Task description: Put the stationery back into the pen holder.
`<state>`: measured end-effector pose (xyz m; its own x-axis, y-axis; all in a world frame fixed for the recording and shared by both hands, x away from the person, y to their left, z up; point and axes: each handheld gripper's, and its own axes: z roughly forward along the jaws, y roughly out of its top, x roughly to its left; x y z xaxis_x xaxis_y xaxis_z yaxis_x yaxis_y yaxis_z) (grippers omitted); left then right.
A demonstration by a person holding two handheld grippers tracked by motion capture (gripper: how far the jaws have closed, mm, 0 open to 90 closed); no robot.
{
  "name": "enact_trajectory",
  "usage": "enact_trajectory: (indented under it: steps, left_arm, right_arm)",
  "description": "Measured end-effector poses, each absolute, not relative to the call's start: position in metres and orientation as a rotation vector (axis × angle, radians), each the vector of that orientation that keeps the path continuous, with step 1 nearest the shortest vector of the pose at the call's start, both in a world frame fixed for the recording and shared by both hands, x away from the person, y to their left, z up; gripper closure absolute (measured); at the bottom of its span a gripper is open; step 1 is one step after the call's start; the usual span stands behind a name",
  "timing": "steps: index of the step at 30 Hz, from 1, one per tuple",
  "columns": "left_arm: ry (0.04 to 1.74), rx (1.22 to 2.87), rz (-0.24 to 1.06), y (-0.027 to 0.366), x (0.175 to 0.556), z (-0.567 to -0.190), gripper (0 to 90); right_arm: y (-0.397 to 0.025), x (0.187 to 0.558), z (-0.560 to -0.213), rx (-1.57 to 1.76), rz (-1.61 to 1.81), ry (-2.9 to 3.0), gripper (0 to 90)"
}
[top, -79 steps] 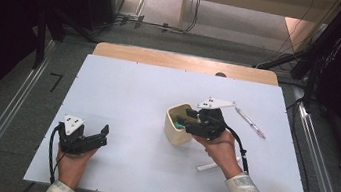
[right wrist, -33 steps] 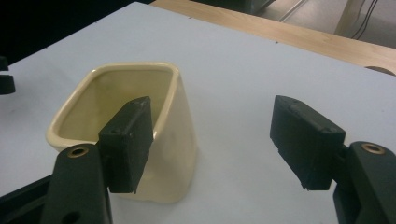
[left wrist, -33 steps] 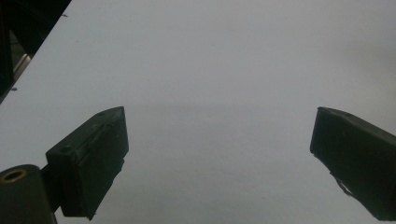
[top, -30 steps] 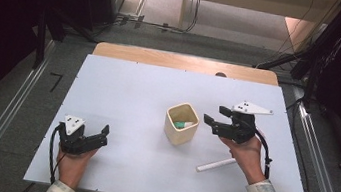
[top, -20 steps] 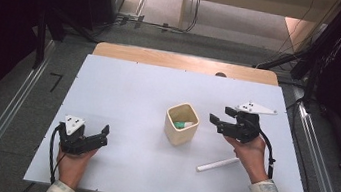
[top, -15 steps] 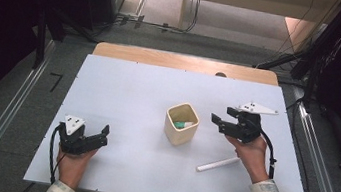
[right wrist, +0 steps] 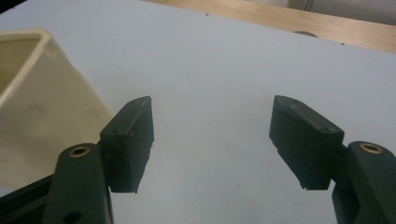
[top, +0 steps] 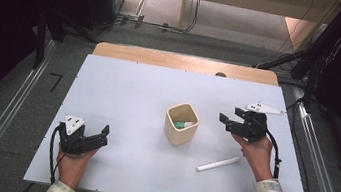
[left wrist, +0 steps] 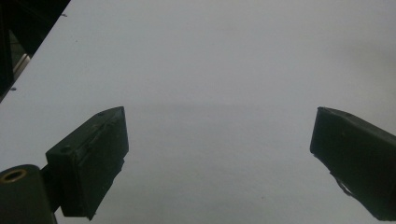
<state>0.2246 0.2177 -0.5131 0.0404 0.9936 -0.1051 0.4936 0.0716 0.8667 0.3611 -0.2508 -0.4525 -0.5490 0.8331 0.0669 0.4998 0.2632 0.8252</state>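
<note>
A cream square cup (top: 181, 123) stands mid-table with a green-and-white item (top: 183, 125) lying inside it. A white pen-like stick (top: 218, 164) lies on the white table (top: 133, 96), right of the cup and nearer the front. My right gripper (top: 224, 121) hovers right of the cup, open and holding nothing; the cup's wall (right wrist: 37, 107) shows at the left of the right gripper view, beside the right gripper (right wrist: 212, 140). My left gripper (top: 102, 135) rests near the front left, open, and in its own view the left gripper (left wrist: 219, 154) has bare table between its jaws.
The table's wooden far edge (top: 186, 62) runs along the back. Metal rails (top: 0, 122) flank the table on both sides on the floor. Dark equipment and cables sit beyond the far edge.
My right gripper has pulled away from the cup to its right and now stands open. A white stick that lay at the back right is gone. The left gripper has not moved.
</note>
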Motion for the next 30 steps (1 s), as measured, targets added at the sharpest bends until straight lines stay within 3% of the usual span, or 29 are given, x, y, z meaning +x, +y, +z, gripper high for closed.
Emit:
enact_trajectory:
  steps: [30]
  left_arm:
    - [1.564,1.526,0.803,0.218,0.225,-0.513,5.2]
  right_arm:
    - [-0.298,0.393,-0.481,1.392,0.997,2.077,30.5]
